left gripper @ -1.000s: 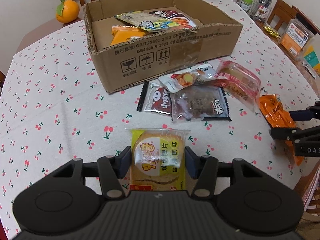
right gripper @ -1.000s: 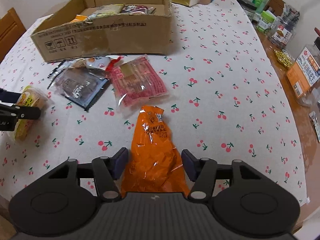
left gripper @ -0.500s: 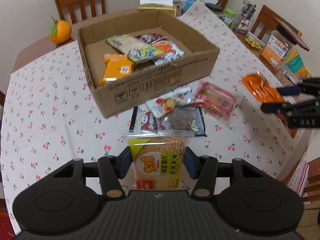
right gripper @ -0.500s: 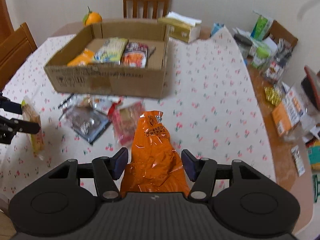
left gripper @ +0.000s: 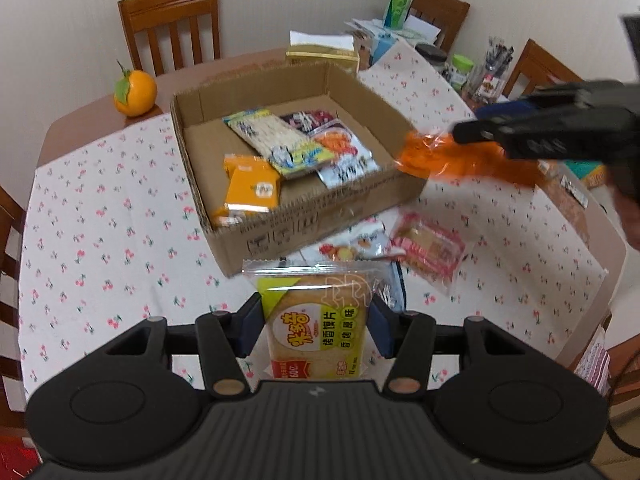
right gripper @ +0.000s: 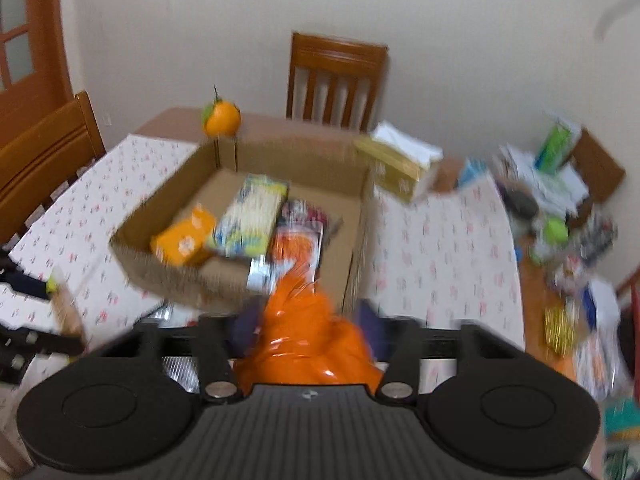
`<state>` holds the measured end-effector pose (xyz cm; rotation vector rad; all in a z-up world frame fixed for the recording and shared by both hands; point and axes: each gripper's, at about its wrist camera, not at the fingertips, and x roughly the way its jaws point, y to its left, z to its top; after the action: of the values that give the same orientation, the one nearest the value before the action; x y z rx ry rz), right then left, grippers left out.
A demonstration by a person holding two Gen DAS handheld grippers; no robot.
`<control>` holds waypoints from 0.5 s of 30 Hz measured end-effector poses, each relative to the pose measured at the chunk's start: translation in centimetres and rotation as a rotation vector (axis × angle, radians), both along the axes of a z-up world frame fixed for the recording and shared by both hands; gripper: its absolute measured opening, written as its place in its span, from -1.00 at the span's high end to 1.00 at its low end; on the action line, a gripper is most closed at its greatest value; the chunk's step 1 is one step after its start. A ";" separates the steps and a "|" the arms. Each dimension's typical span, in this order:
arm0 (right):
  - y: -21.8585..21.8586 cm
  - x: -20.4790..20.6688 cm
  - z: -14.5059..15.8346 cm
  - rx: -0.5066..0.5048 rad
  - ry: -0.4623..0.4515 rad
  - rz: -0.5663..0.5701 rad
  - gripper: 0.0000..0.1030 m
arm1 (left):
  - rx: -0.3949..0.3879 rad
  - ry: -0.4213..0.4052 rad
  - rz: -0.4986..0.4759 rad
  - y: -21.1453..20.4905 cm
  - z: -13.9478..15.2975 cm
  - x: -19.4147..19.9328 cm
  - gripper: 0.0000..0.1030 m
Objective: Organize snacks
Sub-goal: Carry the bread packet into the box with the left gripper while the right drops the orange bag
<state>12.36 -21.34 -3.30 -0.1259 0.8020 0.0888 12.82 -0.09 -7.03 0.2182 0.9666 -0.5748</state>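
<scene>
Above the near right corner of the cardboard box [left gripper: 304,184], the right gripper [right gripper: 308,320] has its jaws clamped on a crinkly orange packet [left gripper: 452,160], apparently poised to drop it inside. Just short of the box's near wall, the left gripper [left gripper: 316,324] pinches a yellow cracker pack [left gripper: 316,320], raised off the cherry-print tablecloth [left gripper: 100,232], likely headed in next.

There's an orange [left gripper: 135,93] with a green leaf sitting on the bare wood past the cherry-print tablecloth [left gripper: 100,216]. Wooden chair [left gripper: 172,24] behind it against the wall, a gold tissue box [left gripper: 322,54] nearby, plus a messy pile of jars and papers [left gripper: 460,64] on the right.
</scene>
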 end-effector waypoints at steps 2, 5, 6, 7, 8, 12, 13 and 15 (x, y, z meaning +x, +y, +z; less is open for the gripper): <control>0.1 2.0 0.3 0.009 -0.009 0.018 0.15 | -0.006 -0.017 0.002 0.1 0.6 0.6 -0.03; 0.6 4.7 -0.1 -0.029 -0.007 0.027 0.15 | 0.001 -0.047 0.011 -0.1 1.3 1.1 -0.03; 0.5 5.0 -0.3 -0.027 -0.005 0.029 0.11 | 0.000 -0.047 0.014 -0.1 1.3 1.2 -0.03; 0.3 5.1 -0.4 -0.013 0.005 0.033 0.09 | -0.002 -0.045 0.017 -0.1 1.3 1.3 -0.03; -0.1 5.1 -0.7 -0.001 0.020 0.034 0.05 | -0.002 -0.041 0.021 -0.1 1.2 1.3 -0.03; -1.1 3.3 -2.5 0.031 0.073 0.031 -0.62 | 0.003 -0.012 0.018 -0.3 0.3 1.3 -0.03; -1.3 2.6 -3.3 0.044 0.099 0.029 -0.64 | 0.003 -0.003 0.015 -0.4 0.1 1.3 -0.03; -1.6 1.6 -5.4 0.062 0.156 0.030 -0.64 | 0.003 0.017 0.011 -0.7 -0.4 1.2 -0.03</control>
<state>13.99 -22.89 -8.66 -0.0731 0.9527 0.1536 14.00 -0.77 -7.40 0.2110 0.9845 -0.5657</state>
